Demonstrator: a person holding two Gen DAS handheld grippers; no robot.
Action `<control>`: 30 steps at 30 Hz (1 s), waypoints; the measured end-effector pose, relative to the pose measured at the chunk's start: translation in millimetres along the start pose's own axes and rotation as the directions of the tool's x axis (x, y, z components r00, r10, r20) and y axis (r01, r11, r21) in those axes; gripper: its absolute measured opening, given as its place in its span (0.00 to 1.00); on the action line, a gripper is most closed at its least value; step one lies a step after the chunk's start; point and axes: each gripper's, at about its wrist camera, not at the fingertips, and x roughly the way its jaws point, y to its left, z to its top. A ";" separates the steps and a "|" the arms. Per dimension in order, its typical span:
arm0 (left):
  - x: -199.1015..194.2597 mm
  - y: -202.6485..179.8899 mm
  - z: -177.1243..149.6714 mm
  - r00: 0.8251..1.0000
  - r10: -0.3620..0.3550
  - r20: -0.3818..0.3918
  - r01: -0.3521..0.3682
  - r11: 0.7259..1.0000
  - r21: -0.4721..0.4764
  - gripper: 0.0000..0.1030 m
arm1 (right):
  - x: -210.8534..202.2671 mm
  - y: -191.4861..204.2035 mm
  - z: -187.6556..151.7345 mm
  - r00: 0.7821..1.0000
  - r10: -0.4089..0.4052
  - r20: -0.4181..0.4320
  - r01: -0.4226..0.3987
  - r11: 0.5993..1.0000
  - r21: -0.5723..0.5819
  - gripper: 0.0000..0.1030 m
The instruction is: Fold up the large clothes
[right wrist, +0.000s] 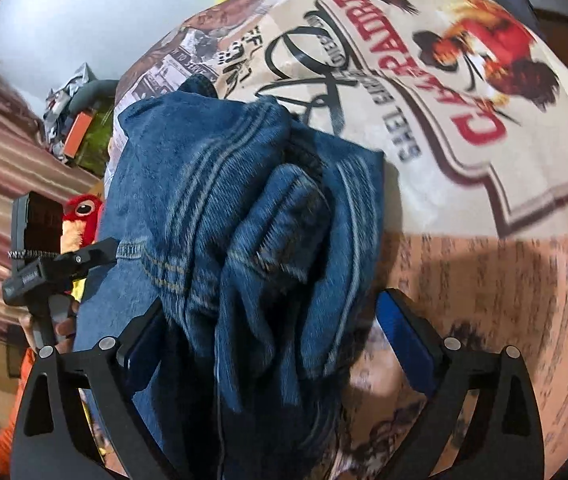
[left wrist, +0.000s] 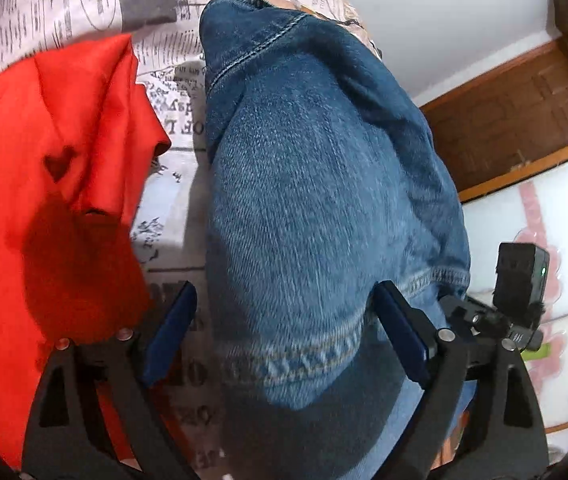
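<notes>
On the bed, over a cream bedspread printed with newspaper text and a red-lettered rooster emblem point(right wrist: 424, 92):

1. Dark blue denim garment with pale topstitched seams point(left wrist: 316, 184). Lies bunched and folded over itself on the printed bedspread, hem band nearest the left wrist camera. In the right wrist view its seams run in parallel lines across thick crumpled folds.

2. Bright red fabric item with a small dark heart shape point(left wrist: 52, 184). Lies just beside the denim garment, a strip of printed bedspread showing between them; what kind of garment it is cannot be told.

3. Left gripper point(left wrist: 284, 312), black frame, dark blue pads. Jaws spread wide, one to each side of the denim hem; one pad stands clear over the bedspread, the other sits at the cloth's edge. No pinch on the fabric is seen.

4. Right gripper point(right wrist: 272, 320), same build. Jaws wide apart, bunched denim between them; one pad lies against or under the cloth, the other stands clear. No clamp is seen.

5. Red plush toy with a round eye point(right wrist: 82, 212), past the bed's edge.

6. Brown wooden door point(left wrist: 516, 120), white wall behind.
</notes>
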 end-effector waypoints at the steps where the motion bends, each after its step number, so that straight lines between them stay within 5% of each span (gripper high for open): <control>1: 2.7 0.6 0.7 1.000 -0.017 -0.004 0.017 1.000 -0.013 0.88 | 1.1 1.8 0.9 1.000 0.000 0.005 0.001 1.000 -0.006 0.94; 3: 4.4 -0.2 -2.1 0.999 -0.034 -0.005 0.034 0.999 -0.022 0.87 | 1.7 -1.9 6.5 1.000 0.004 0.011 -0.004 1.000 -0.009 0.93; 7: -0.2 -7.5 -6.6 0.999 -0.051 0.002 0.051 0.999 -0.005 0.77 | -0.7 2.7 9.3 1.000 0.012 0.022 -0.011 1.000 -0.028 0.70; 12: -18.9 -24.9 -12.8 0.999 -0.038 0.037 0.036 0.998 0.044 0.53 | -7.3 14.9 10.5 1.000 0.001 0.011 -0.001 1.000 -0.025 0.47; 16: -50.3 -42.9 -17.7 0.997 -0.041 0.065 0.035 0.995 0.094 0.43 | -21.9 37.5 12.0 0.999 -0.033 0.021 0.034 0.998 -0.048 0.35; 22: -117.9 -73.0 -36.1 0.986 -0.041 0.160 0.010 0.982 0.188 0.38 | -52.9 82.8 8.6 0.995 -0.046 0.090 0.056 0.993 -0.108 0.32; 30: -222.6 -78.7 -43.1 0.943 -0.060 0.326 -0.015 0.975 0.222 0.38 | -80.0 163.7 10.7 0.979 0.016 0.201 0.030 0.974 -0.224 0.32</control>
